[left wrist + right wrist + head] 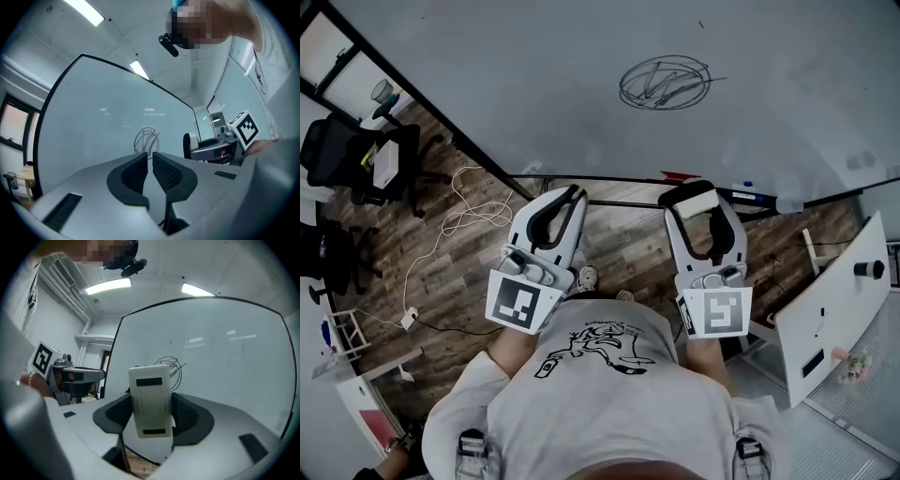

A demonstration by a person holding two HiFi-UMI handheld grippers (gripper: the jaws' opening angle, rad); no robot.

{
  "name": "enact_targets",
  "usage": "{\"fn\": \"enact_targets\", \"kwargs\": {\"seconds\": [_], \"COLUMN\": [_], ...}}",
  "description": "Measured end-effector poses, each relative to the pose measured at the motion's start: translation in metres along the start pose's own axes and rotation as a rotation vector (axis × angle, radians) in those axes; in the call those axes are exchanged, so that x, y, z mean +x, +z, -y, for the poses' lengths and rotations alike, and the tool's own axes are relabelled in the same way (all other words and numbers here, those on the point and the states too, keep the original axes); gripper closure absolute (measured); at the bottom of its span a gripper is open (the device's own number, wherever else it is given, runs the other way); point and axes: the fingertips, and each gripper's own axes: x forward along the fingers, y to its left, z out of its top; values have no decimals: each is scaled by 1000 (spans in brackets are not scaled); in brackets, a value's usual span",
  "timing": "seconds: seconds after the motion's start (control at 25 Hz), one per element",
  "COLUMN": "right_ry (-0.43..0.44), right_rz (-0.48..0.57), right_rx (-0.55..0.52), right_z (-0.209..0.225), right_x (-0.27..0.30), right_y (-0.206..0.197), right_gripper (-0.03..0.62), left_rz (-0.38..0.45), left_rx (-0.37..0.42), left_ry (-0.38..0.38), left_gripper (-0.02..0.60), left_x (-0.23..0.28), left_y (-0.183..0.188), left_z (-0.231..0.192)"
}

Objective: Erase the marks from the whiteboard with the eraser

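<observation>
**Whiteboard** [534,84]: large, pale grey, black-framed, filling the far side of the head view.

**Marks** [664,82]: one dark oval scribble with crossing strokes, right of the board's centre and well above its lower edge.

**Eraser** [151,399]: white block with two dark strips on the face towards the camera, standing on end and slightly tilted. It is clamped between the pads, apart from the board and nearer than the marks. In the right gripper view it covers the left edge of the scribble.

**Right gripper** [697,199]: jaws part-open to the eraser's width and closed on its two sides. Its marker cube [719,311] is at the near end.

**Left gripper** [150,161]: jaws drawn almost together with only a thin slit between the tips, holding nothing. It is level with the right gripper and to its left. Its marker cube [523,305] is at the near end.

**Board ledge**: a black bar [609,178] along the lower edge, just beyond both grippers, with a red item [680,175] and a blue-ended pen [750,195] lying on it.

**Surroundings**: wooden floor [459,291]. A loose white cable [459,217] lies to the left. A black office chair [347,155] stands far left. A white panel [830,314] stands to the right.

**Person**: grey printed T-shirt [600,356] at the near edge.
</observation>
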Motion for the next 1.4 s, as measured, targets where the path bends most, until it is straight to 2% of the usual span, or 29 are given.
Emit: {"fn": "enact_targets", "kwargs": {"seconds": [0.32,0.52,0.68,0.96,1.16,1.32,1.4], "right_ry": [-23,-52,-81,-190,-244,-292,-303], "right_rz": [5,13,42,99,104,108,111], "right_rx": [-16,-26,-52,-188,-229,-239,-247], "right_z": [-26,-23,-7,43,72,90,92], "right_x": [25,32,44,73,94,105,110], "right_y": [11,14,39,85,95,108,111], "right_gripper": [332,333,333,333,333,333,333], "left_rz": [10,13,14,34,39,109,95], "left_rx": [-1,2,4,15,13,28,25], "left_ry": [-54,-71,-67,-59,-49,-37,-31], "left_gripper": [534,534,534,534,534,534,534], "left_x": [-2,1,4,13,17,20,20], "left_y": [0,0,1,7,8,21,18], "left_z": [-30,-35,-42,-49,-54,-61,-64]}}
